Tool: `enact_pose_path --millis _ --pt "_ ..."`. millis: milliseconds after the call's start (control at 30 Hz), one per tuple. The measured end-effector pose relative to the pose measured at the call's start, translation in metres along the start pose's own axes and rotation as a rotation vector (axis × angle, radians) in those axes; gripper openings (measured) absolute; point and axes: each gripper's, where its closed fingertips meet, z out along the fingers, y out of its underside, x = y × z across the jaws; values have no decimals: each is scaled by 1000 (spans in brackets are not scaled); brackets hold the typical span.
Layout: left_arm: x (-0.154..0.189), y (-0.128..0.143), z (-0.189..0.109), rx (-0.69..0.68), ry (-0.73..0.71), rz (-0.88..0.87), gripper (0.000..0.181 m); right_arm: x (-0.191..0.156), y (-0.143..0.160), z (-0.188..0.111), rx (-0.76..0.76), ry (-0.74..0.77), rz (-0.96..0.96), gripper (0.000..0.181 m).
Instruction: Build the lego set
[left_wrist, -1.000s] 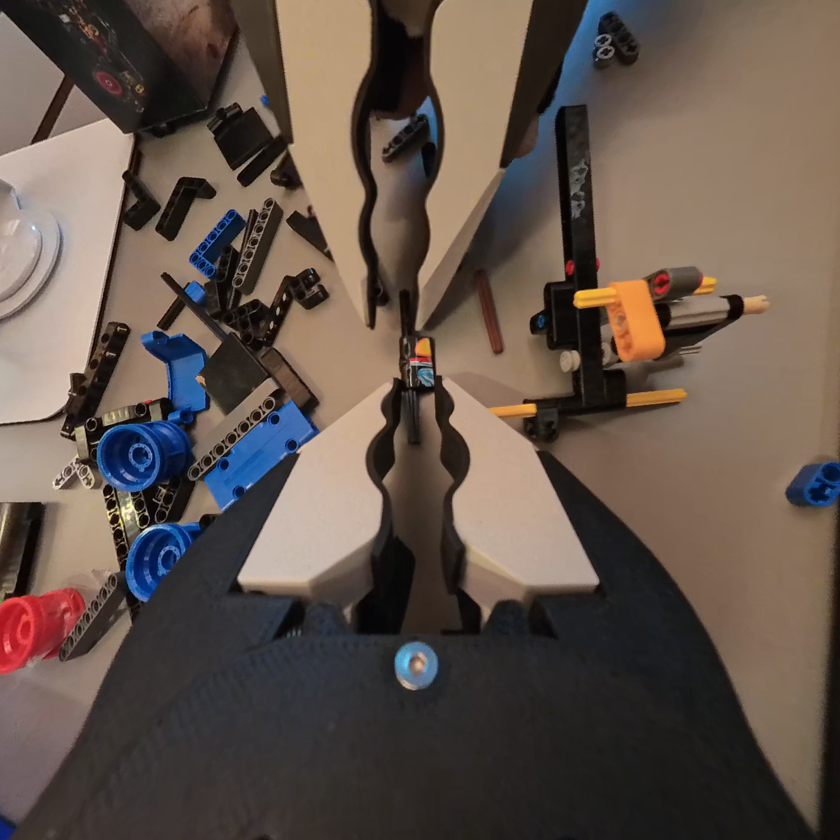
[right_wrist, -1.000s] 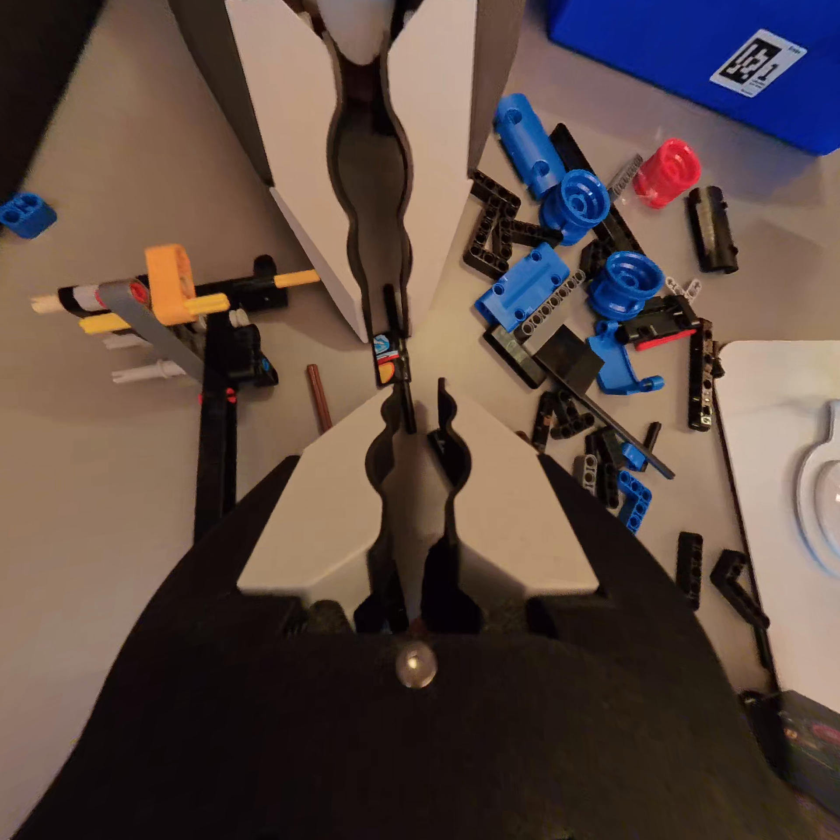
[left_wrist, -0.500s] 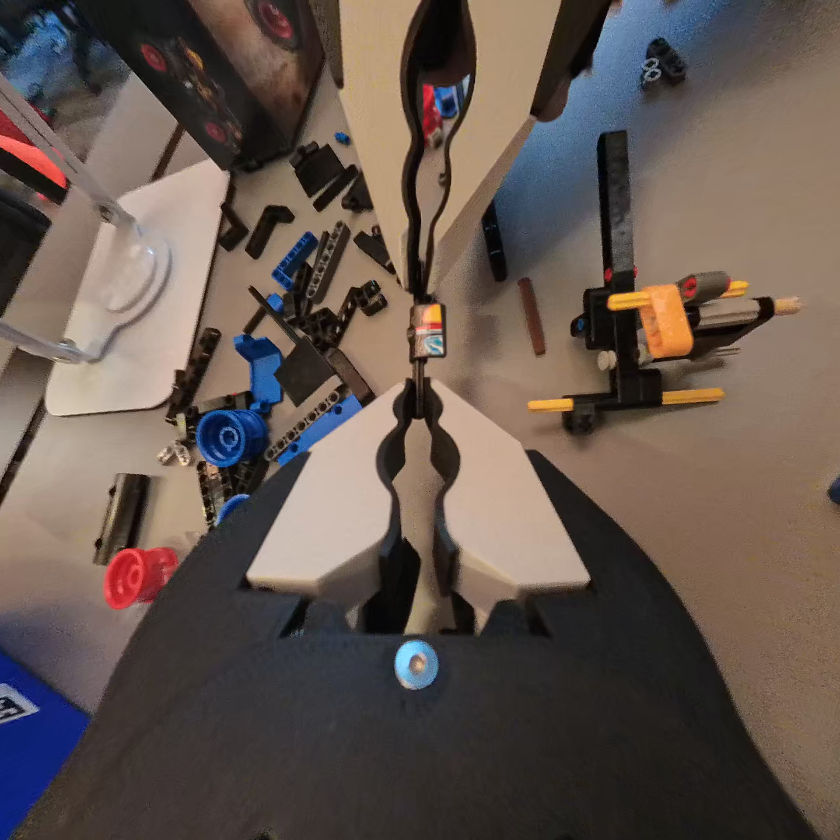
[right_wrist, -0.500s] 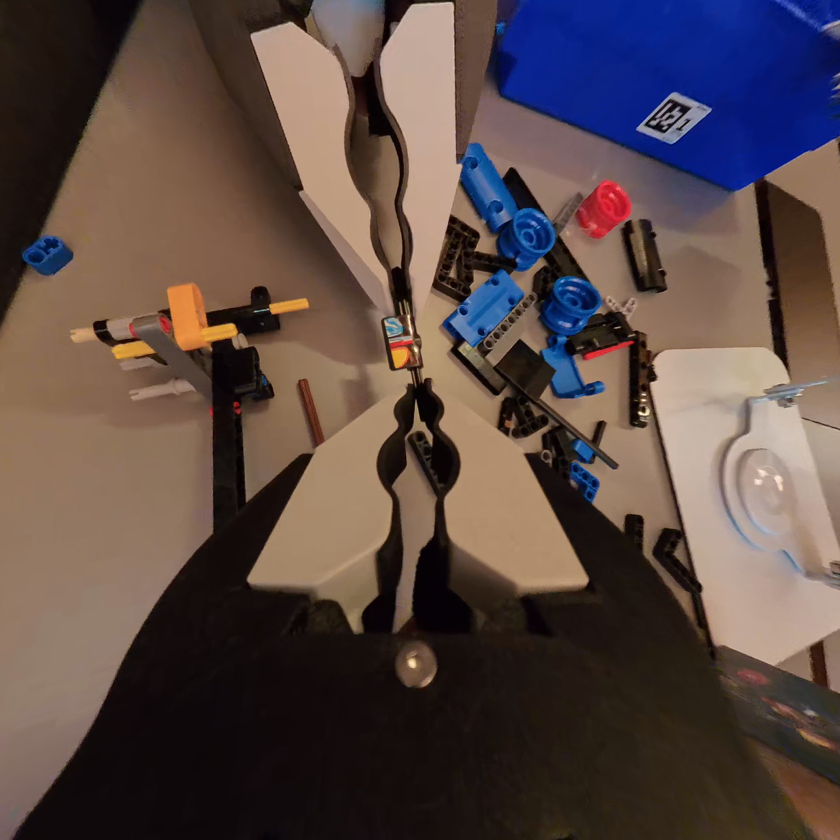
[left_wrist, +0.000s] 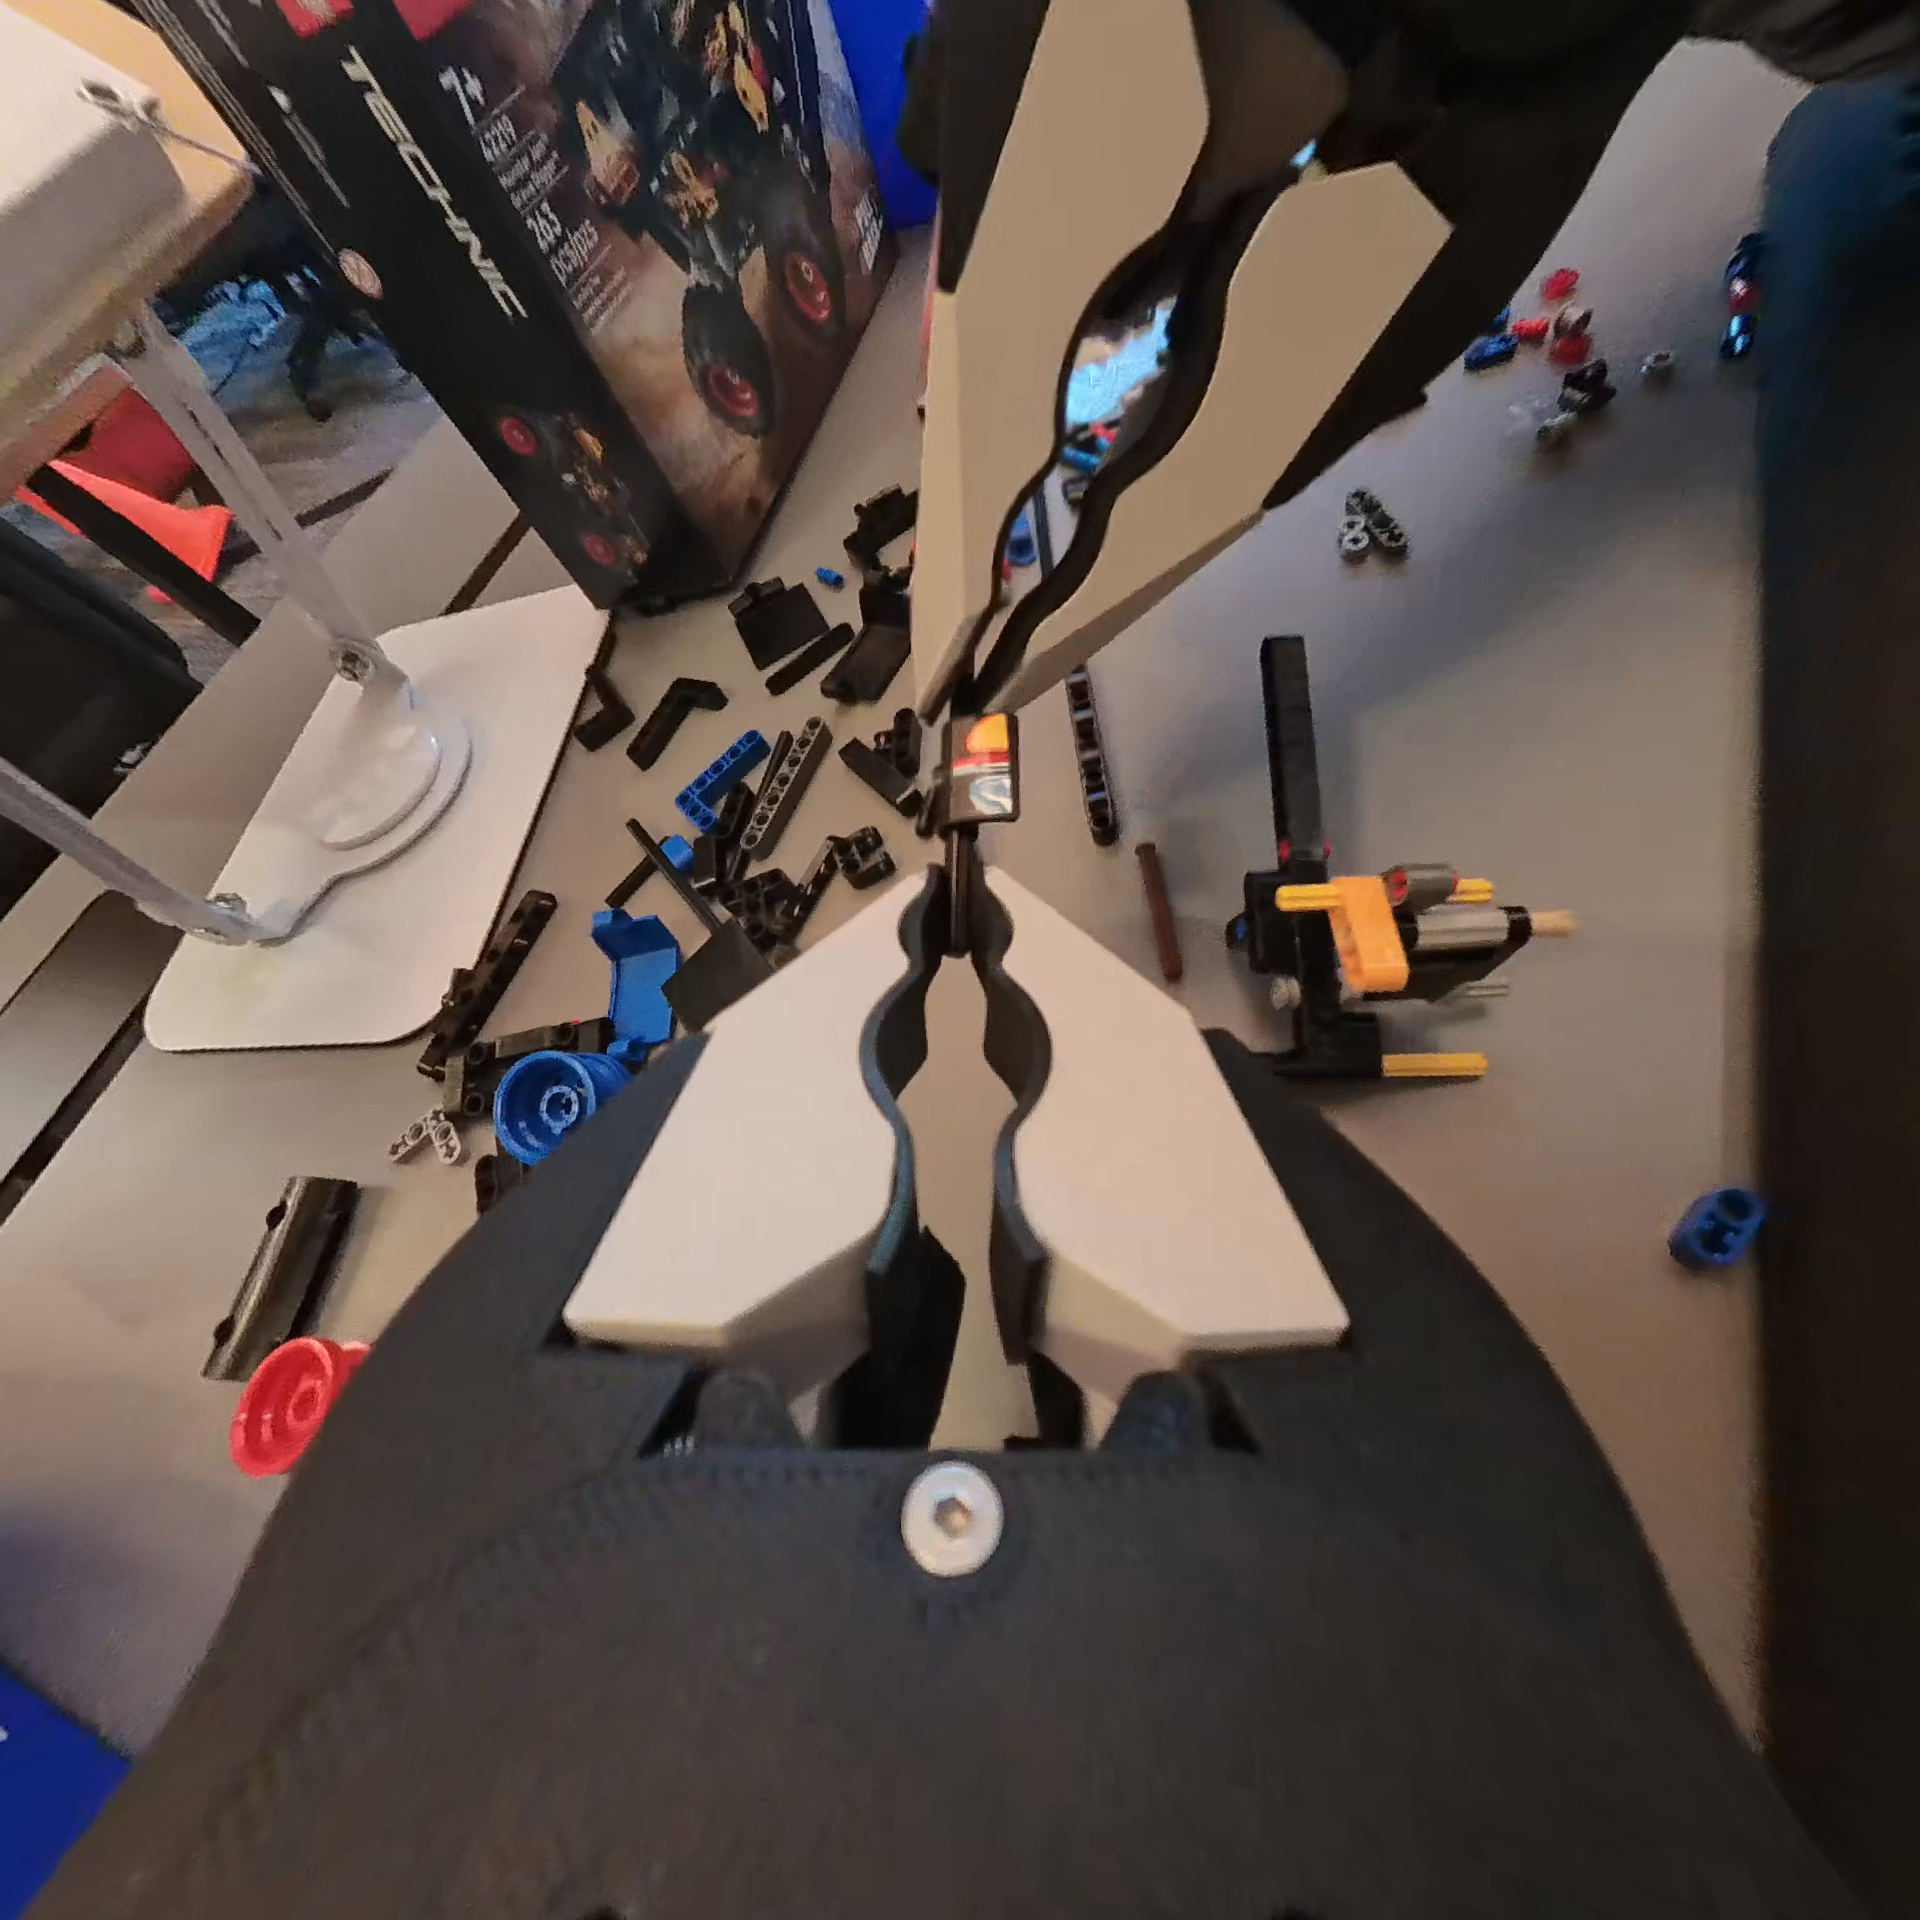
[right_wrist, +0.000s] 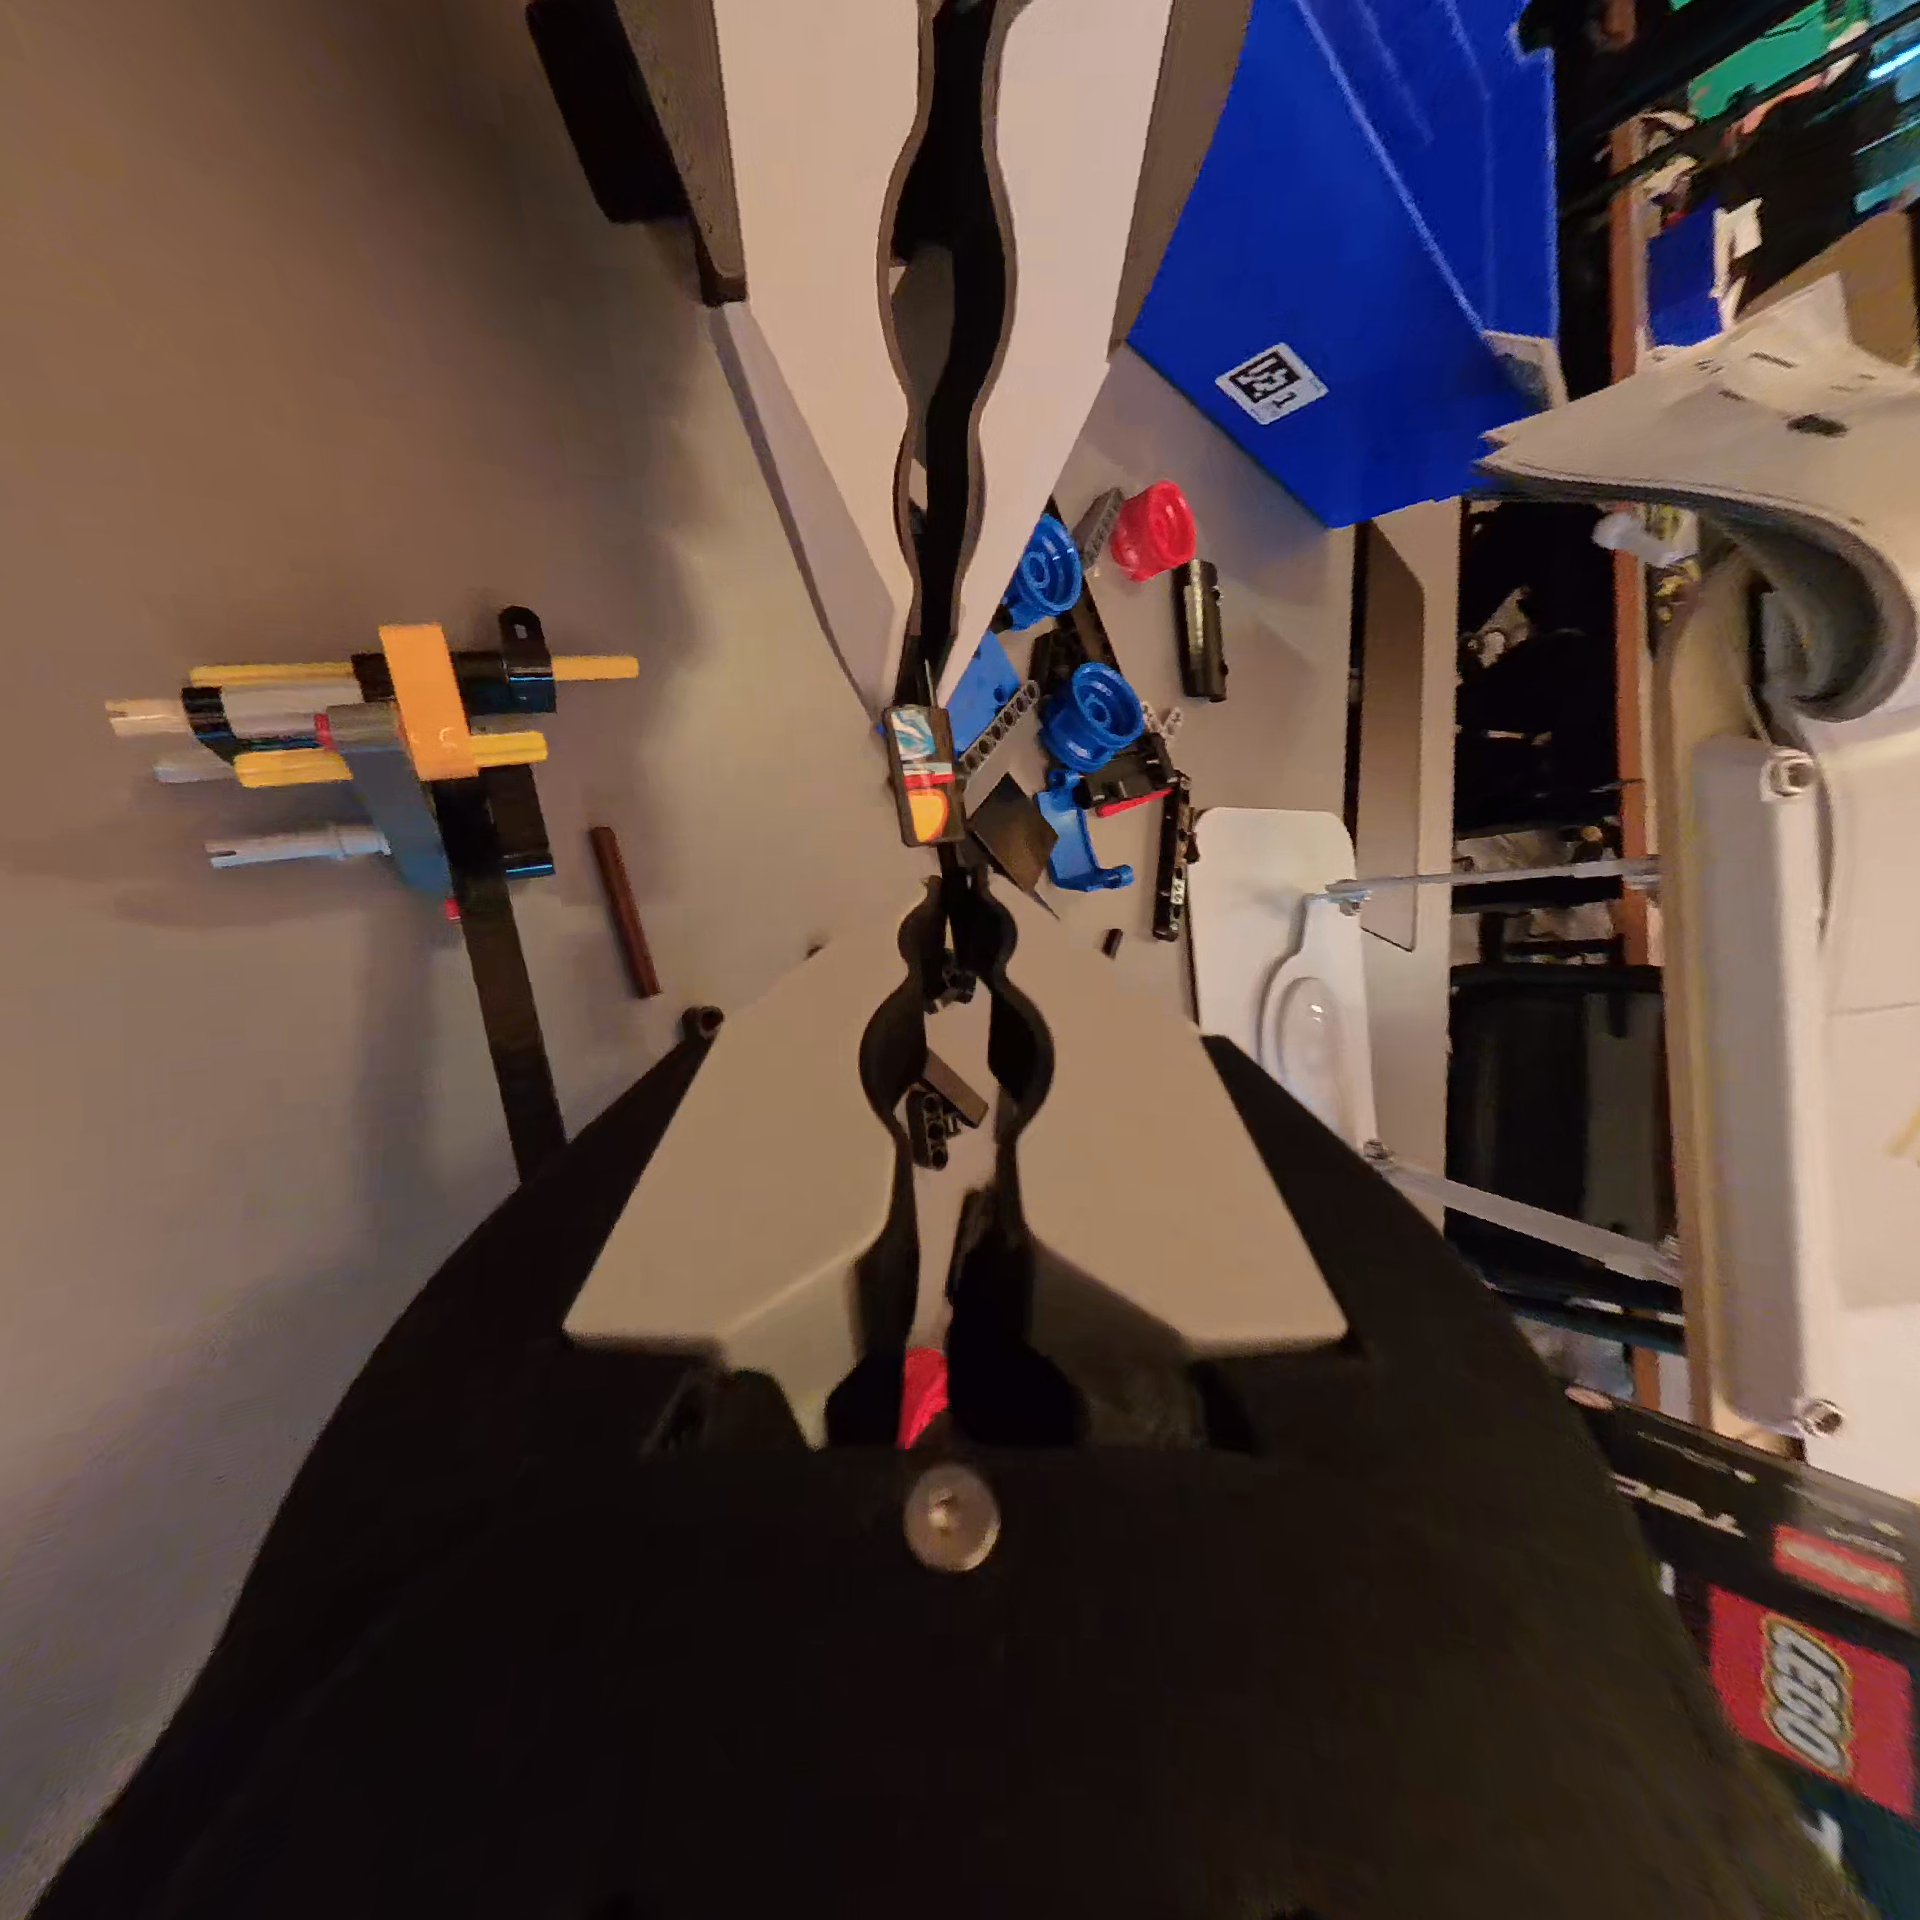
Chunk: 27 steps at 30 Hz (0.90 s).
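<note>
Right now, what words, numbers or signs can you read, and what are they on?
I won't repeat the writing itself; this is what carries it.
On the set box: printed brand marks, words and numbers, legible on two faces.
On the blue bin: a white sticker with a square code pattern and small characters.
On the stickered piece: a coloured picture, no letters I can make out.

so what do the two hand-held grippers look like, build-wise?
Both match. The left hand-held gripper has a black, textured, seemingly 3D-printed body with one silver screw at the centre, and two pale grey wedge fingers lined with black wavy pads. The right hand-held gripper has the same build. No cables, markings or sleeves are visible.
</note>
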Motion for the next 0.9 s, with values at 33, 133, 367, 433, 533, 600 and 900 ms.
enact_pose_path --millis 33,133,367,433,533,600,900 --pt "-1 -4 -1 18 -5 1 3 1 -1 -2 0 9 6 1" --pt "-7 -15 -7 67 -64 32 12 8 0 -8 -19 62 2 1" --pt "-7 -30 -12 123 -131 135 3 20 -2 -21 -8 138 54 3" --pt "-8 -36 -14 143 -155 149 3 25 -4 -24 9 161 80 3" --pt "-9 -43 -18 161 -187 172 3 31 -7 -29 46 195 114 5" --pt "-10 -47 -20 170 -199 163 2 35 -9 -32 75 217 140 6" --pt "-35 -73 -43 212 -479 242 3 40 -10 -54 299 13 750 33"
